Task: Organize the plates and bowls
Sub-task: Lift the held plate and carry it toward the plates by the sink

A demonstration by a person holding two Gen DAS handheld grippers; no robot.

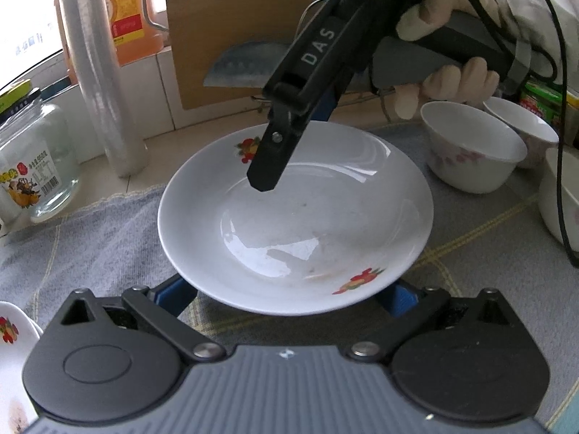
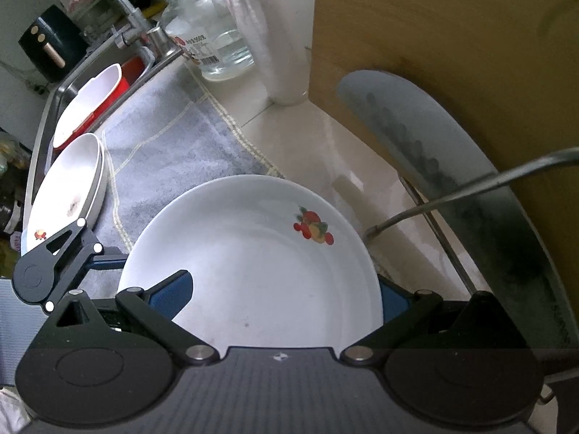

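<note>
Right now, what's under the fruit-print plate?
The plate is over the grey checked towel. Left tool has blue fingers spread wide under its near rim, hidden past the edge. Whether the plate rests on the towel can't be told.

Glossy ceramic plate (image 1: 296,217) on rough grey cloth (image 1: 108,238), beside clear glass jar (image 1: 36,159)
</note>
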